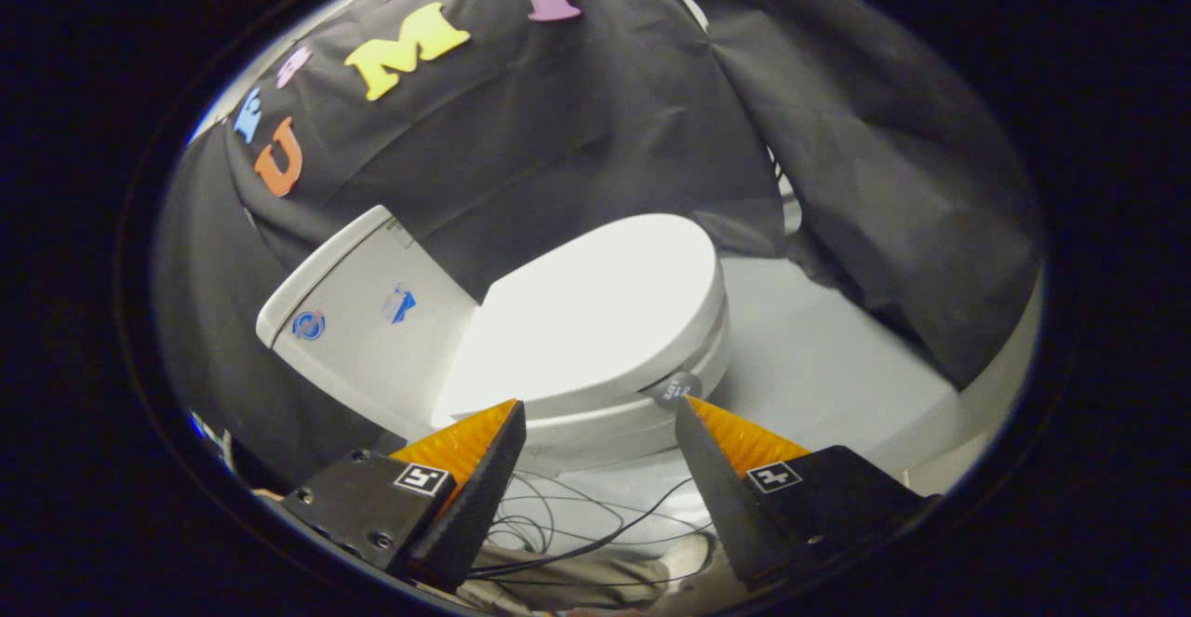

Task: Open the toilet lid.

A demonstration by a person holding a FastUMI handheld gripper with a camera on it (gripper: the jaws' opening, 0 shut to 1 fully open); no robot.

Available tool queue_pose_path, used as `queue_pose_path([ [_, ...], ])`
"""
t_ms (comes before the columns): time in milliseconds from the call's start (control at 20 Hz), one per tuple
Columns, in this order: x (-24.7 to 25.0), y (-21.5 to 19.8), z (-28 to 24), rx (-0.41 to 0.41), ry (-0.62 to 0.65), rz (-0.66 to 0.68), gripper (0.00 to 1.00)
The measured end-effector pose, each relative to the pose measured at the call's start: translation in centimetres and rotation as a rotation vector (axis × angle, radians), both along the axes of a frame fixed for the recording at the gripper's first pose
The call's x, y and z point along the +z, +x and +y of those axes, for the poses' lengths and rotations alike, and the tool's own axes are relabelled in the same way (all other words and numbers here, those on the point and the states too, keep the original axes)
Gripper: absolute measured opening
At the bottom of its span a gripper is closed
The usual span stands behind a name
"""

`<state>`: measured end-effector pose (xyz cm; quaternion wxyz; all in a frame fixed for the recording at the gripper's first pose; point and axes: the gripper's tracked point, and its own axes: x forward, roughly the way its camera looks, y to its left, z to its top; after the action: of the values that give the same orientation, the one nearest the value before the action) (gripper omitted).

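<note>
A white toilet stands just beyond my fingers, seen tilted. Its lid (595, 305) lies shut over the seat and bowl (605, 426). The white tank (363, 315) rises behind the lid, against the black cloth wall. My gripper (600, 406) is open, its two fingertips spread wide and level with the side rim of the lid. Nothing sits between them. A small round dark sticker (676, 388) on the lid's edge lies right by the tip of one finger (707, 440).
Thin black cables (577, 533) trail over the pale floor under the fingers. The pale floor (819, 366) stretches beside the bowl. Black cloth (884, 180) hangs around the toilet on all far sides.
</note>
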<state>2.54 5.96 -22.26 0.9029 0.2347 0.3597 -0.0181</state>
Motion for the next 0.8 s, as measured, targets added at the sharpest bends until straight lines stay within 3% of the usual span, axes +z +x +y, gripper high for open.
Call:
queue_pose_path([
  [200, -2.8, 0.5, -0.6, -0.067, 0.123, 0.113, 1.00],
  [550, -4.8, 2.9, -2.4, -0.170, 0.256, 0.142, 0.99],
  [800, -6.0, 3.3, -2.7, -0.184, 0.321, 0.191, 0.97],
])
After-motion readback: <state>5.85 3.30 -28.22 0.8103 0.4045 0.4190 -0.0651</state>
